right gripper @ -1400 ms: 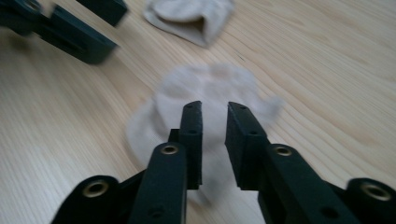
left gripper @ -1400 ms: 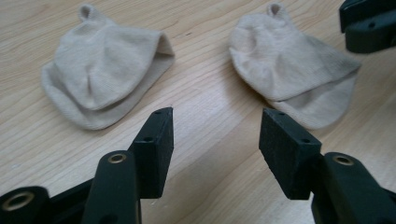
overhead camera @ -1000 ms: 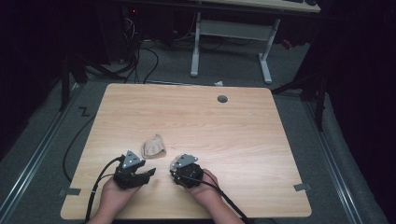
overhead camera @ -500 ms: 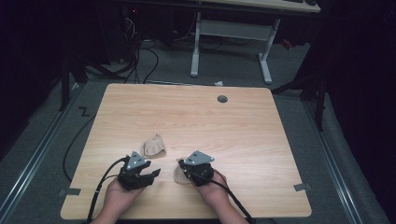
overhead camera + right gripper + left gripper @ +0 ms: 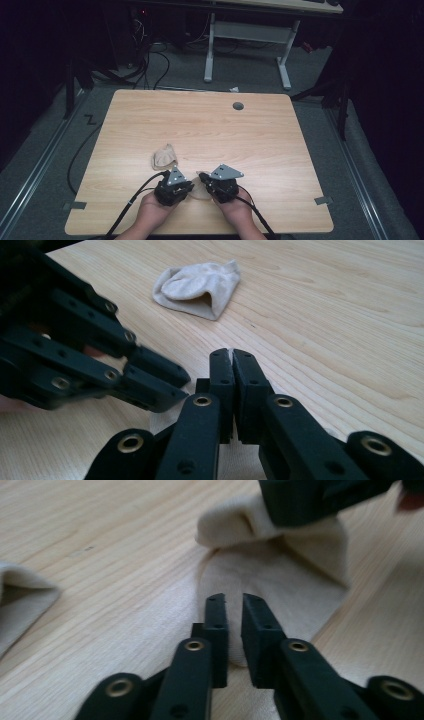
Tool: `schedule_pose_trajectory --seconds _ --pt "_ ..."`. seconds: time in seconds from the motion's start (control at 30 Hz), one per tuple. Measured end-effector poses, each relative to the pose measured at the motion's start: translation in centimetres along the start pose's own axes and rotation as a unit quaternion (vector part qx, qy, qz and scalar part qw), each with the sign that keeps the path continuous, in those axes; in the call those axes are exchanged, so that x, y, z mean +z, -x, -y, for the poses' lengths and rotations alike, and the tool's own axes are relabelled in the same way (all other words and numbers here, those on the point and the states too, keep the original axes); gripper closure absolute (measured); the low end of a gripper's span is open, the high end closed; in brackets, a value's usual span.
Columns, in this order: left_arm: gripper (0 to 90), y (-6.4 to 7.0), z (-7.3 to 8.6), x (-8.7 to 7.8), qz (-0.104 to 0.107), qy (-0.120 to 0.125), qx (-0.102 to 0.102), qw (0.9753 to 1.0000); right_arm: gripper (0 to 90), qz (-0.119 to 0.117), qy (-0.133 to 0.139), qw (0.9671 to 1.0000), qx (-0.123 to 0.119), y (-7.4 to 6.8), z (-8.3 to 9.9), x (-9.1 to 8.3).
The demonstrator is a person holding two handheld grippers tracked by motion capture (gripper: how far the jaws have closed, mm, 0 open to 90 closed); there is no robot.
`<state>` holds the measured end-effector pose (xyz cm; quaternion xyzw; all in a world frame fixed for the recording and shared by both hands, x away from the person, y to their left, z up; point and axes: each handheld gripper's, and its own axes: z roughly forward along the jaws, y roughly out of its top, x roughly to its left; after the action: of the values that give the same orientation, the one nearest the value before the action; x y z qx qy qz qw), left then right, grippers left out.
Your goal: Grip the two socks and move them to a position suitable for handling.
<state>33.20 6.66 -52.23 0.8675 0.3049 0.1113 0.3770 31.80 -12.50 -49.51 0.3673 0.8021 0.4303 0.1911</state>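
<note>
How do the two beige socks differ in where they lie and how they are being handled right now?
The near sock lies between the two grippers at the table's front edge; the far sock lies apart, farther in.

The right gripper is shut on the near sock, with a sliver of fabric between its jaws; nothing touches the far sock.

The near sock is spread with one end lifted; the far sock sits crumpled.

Both are beige and on the table.

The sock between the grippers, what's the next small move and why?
Probably draw the right gripper away from the left gripper, to stretch the sock flat. The right one looks pinched shut on a folded edge; the left's fingers sit slightly apart at the opposite edge, so close them first.
</note>
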Motion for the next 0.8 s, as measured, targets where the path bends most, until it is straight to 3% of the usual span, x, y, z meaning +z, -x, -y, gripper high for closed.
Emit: schedule_pose_trajectory --seconds 0.33,0.53,0.8 --pt "86.5 -0.2 0.1 0.1 -0.013 -0.012 0.017 0.9997 87.9 0.031 -0.005 0.9995 -0.001 1.2 1.2 -2.0" --pt "85.2 -0.7 0.3 -0.1 -0.015 -0.012 0.012 0.9997 87.7 0.042 -0.009 0.9991 -0.003 2.0 1.9 -2.9" --pt "83.7 -1.2 0.5 -0.4 -0.02 -0.013 0.008 0.9997 87.3 0.056 -0.032 0.9978 0.015 3.4 3.8 -4.1"
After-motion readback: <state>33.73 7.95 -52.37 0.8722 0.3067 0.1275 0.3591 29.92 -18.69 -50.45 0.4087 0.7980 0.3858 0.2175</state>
